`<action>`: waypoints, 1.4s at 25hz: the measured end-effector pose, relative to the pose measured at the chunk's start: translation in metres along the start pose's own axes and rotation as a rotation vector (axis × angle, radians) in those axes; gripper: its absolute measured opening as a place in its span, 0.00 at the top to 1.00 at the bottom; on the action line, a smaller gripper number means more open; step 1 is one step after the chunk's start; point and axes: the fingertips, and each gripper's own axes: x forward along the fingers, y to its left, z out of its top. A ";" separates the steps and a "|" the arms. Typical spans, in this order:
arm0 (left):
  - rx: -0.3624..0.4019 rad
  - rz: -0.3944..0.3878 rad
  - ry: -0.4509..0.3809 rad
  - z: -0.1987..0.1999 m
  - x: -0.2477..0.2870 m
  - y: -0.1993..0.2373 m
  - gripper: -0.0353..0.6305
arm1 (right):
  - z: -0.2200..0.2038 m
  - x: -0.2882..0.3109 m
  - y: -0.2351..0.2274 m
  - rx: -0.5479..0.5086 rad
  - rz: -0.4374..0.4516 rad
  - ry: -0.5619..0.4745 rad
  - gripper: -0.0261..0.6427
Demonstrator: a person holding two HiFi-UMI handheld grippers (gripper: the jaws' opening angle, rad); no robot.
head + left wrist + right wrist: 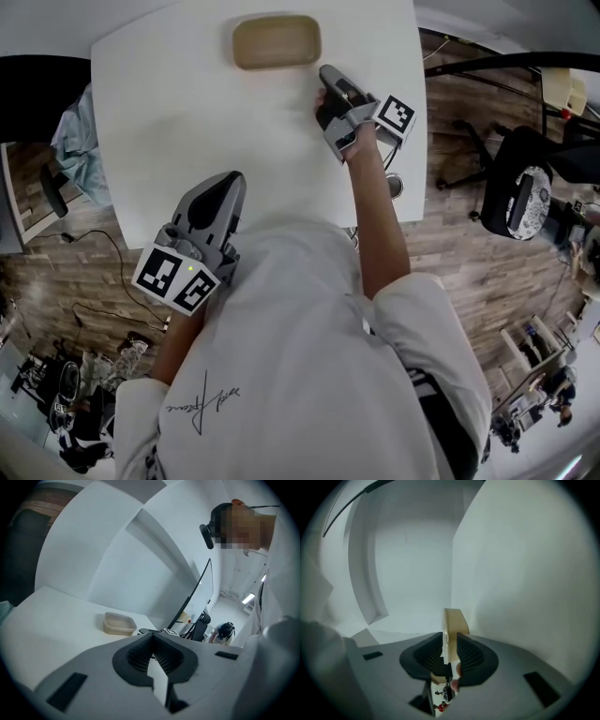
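Starting with the head view: your right tongs (325, 73) meet the tray (277, 42) at its near right corner only, and they are rolled on their side. The tray lies flat near the far edge of the bench (187, 122). Likely trouble: so thin a corner hold lets the tray pivot or slip free if raised. A forward nudge would slide it toward that far edge. The tip contact is too small here to confirm. Your left tongs (232, 180) hang by the bench's near edge, well apart from the tray. Your torso hides part of that edge.

Left gripper view: the pads are drawn together with nothing between them. The tray shows beyond, with the right tongs touching its corner. I see little risk from this side unless you swing in blind, since the wide body blocks the bench just ahead of the tips. The tray looks empty, but I'm not sure.

Right gripper view: the pads are narrow and the tray rim fills the gap between them, which reads as clamped on the rim. The pads hide how deep the bite goes. One pad sits on the bench side, so it could scrape or jam there. Below the pads are small blurred shapes that can't be identified.
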 end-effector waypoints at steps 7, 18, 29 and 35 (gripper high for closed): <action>0.009 0.022 0.026 -0.005 0.000 0.004 0.94 | 0.001 0.005 -0.001 0.033 0.029 0.000 0.81; 0.007 0.052 0.043 -0.007 0.003 0.010 0.94 | -0.002 0.011 -0.001 0.061 0.037 0.009 0.87; -0.003 0.070 0.057 -0.010 0.004 0.015 0.94 | 0.000 0.010 -0.001 0.083 0.049 -0.003 0.94; -0.008 0.069 0.049 -0.010 0.003 0.015 0.94 | 0.000 0.010 0.002 0.077 0.054 -0.003 0.94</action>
